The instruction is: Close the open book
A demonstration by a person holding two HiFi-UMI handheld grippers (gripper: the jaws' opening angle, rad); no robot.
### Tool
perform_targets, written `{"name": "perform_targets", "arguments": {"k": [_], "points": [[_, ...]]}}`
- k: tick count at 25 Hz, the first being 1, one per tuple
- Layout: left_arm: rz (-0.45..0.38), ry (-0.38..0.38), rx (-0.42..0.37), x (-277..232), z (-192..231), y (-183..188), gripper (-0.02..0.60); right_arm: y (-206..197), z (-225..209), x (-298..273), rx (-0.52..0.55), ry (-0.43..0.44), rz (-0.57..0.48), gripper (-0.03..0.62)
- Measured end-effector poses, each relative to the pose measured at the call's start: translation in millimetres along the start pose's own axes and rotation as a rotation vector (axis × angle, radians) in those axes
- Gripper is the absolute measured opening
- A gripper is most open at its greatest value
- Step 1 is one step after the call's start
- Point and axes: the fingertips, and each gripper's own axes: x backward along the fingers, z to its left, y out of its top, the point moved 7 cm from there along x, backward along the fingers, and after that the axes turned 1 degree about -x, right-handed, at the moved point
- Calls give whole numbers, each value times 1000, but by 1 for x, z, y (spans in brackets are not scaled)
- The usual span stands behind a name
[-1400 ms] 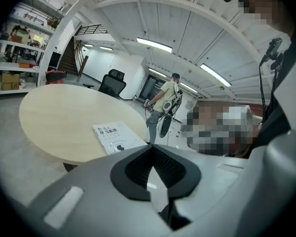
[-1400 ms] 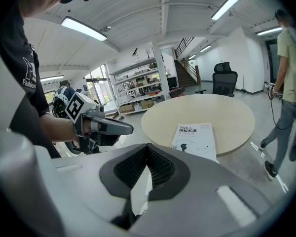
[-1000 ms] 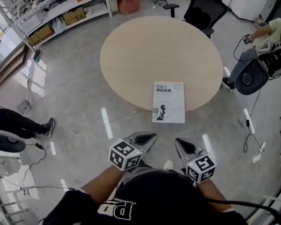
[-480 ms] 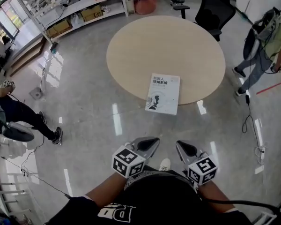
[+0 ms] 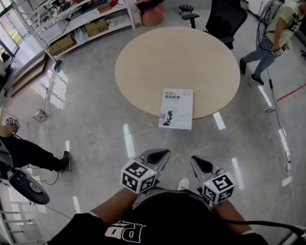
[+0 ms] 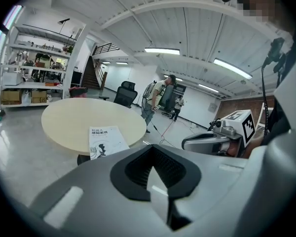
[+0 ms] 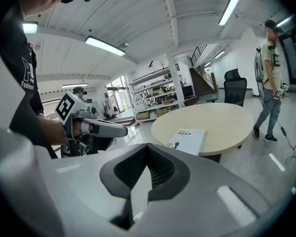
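A white book (image 5: 176,108) lies closed, cover up, on the near edge of a round beige table (image 5: 158,60), slightly overhanging it. The left gripper view shows the book (image 6: 106,141) too, and so does the right gripper view (image 7: 187,139). My left gripper (image 5: 163,153) and right gripper (image 5: 196,161) hang side by side close to my body, above the floor and well short of the table. Both point toward the book. Both are shut with nothing held: the left gripper's (image 6: 155,169) jaws meet, as do the right gripper's (image 7: 145,177).
A black office chair (image 5: 225,15) and a stool (image 5: 186,9) stand behind the table. A person (image 5: 275,29) walks at the far right. Shelving (image 5: 76,14) lines the back left. A seated person's legs (image 5: 30,157) are at the left. Cables cross the glossy floor.
The table and book have shifted slightly in the head view as it moved. The person at the right has walked farther back. Both grippers stay shut near my body.
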Motion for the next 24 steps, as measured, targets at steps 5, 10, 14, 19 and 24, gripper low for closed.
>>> {"name": "perform_targets", "arguments": {"k": [5,10,14,19,24], "points": [[2,-37,-4,14,6,-5,8,-7,12,-9,-45,-38,-7,6],[4,-64,-5,24,13,-8,8,-7,24,-13,-57,-69,-4,6],[-3,-82,-10,27,19,-7,8,-10,31,-14,-62,-88,3,6],[-4,-111,-21,27,21,1,8,-6,37,-15,-61,-110,6,6],[13,-126,-25,27,20,-2,8,-5,40,-15,-63,-112,8,6]]}}
